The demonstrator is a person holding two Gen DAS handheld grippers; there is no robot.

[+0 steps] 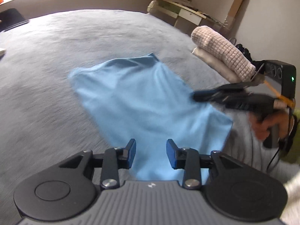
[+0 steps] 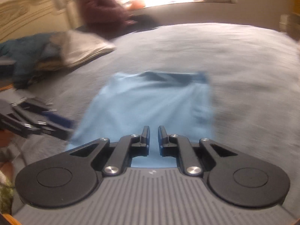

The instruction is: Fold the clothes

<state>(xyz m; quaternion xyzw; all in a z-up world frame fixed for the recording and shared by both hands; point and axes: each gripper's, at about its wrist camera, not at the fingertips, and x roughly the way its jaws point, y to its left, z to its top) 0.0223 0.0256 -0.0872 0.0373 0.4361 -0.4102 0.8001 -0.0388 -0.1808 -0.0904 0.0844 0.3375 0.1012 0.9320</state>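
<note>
Light blue thin cloth garment (image 1: 142, 101) lies mid grey bedspread (image 1: 56, 60), long axis running from my near edge toward the far edge, waistband-like opening at far end. Bedroom: cream carved headboard (image 2: 20, 18), bright window, folded beige knit stack (image 1: 221, 56) at right edge. Garment flat, softly creased. My left gripper (image 1: 151, 152) spread, nothing pinched; right gripper (image 2: 153, 138) narrowly apart, gap empty.
</note>
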